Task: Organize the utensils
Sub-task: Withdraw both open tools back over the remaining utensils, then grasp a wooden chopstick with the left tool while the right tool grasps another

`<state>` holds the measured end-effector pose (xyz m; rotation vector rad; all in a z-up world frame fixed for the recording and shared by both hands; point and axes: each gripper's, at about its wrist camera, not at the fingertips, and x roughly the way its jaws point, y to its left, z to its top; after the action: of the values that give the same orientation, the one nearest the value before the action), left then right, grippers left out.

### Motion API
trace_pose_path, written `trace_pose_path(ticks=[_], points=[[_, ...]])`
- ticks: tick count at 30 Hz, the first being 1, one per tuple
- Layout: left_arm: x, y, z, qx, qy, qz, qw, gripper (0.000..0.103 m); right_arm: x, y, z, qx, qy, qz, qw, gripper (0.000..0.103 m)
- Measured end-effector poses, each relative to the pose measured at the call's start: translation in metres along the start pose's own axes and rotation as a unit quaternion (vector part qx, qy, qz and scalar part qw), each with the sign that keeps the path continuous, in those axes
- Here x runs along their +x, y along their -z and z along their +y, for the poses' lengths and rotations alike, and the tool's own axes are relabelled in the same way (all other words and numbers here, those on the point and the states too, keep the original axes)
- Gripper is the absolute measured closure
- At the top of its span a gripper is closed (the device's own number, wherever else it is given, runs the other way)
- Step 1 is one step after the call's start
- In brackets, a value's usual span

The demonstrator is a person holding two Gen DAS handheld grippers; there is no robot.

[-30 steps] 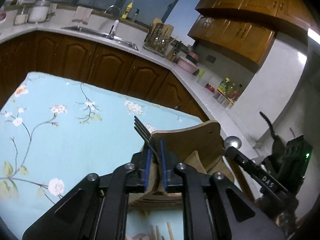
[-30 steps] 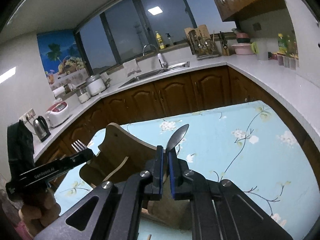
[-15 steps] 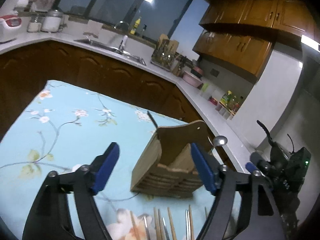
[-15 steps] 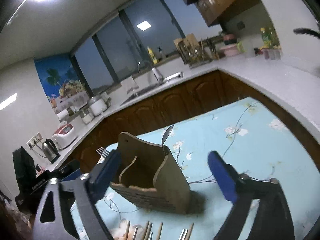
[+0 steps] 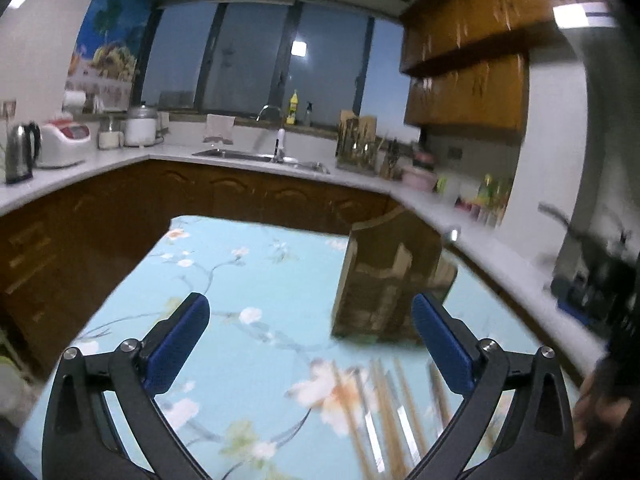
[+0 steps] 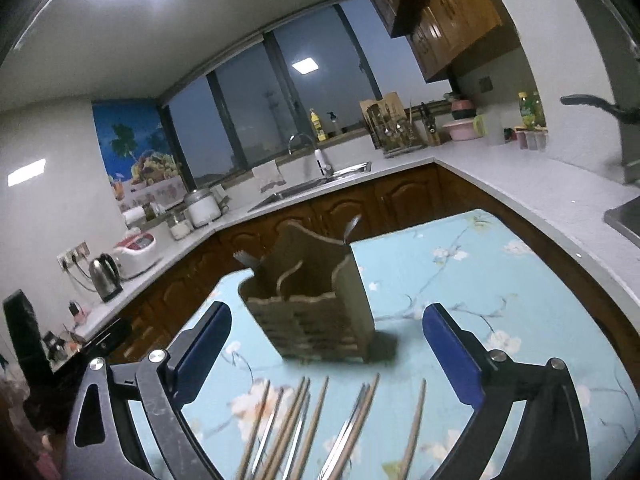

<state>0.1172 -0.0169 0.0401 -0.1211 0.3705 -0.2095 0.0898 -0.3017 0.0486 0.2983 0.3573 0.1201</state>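
Observation:
A wooden utensil holder (image 6: 316, 300) stands upright on the light blue floral tablecloth (image 6: 500, 292). A fork (image 6: 244, 258) pokes up from its left side and a spoon (image 6: 352, 226) from its right back corner. Several wooden and metal chopsticks (image 6: 316, 424) lie flat in front of it. My right gripper (image 6: 326, 344) is open and empty, above the chopsticks and short of the holder. In the left wrist view my left gripper (image 5: 310, 340) is open and empty, with the blurred holder (image 5: 390, 280) to its right and chopsticks (image 5: 384, 400) below.
A wooden-fronted kitchen counter (image 6: 520, 176) wraps around the table on the far and right sides, with a sink (image 6: 320, 184), kettle (image 6: 105, 276) and jars on it. The other hand-held gripper (image 6: 28, 344) shows at the left edge.
Both grippers let go: the left released the fork and the right the spoon into the holder, opened wide, and pulled back and up. The chopsticks in front have come into view.

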Motion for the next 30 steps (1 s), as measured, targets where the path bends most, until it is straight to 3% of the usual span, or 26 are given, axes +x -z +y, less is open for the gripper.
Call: trace_pose_path(ticks=[4,13,20,25,30], points=[[-0.009,0.022,-0.001,-0.001,0.004,0.037,0.9993,0.0,-0.01,0.019,0.006,-0.009,0.008,0.011,1.0,0.005],[-0.015,0.055,0.007,-0.02,-0.002,0.08,0.9966,0.0,-0.014,0.053,0.012,-0.016,0.013,0.042,0.999,0.005],[-0.004,0.059,0.014,-0.03,-0.01,0.115,0.9929,0.0,-0.002,0.061,0.018,-0.022,0.015,0.064,0.998,0.006],[0.012,0.059,0.026,-0.068,0.001,0.152,0.986,0.0,0.013,0.064,0.019,-0.022,0.016,0.083,0.996,0.006],[0.026,0.057,0.029,-0.08,0.011,0.173,0.9816,0.0,0.037,0.068,0.019,-0.017,0.011,0.116,0.993,0.017]])
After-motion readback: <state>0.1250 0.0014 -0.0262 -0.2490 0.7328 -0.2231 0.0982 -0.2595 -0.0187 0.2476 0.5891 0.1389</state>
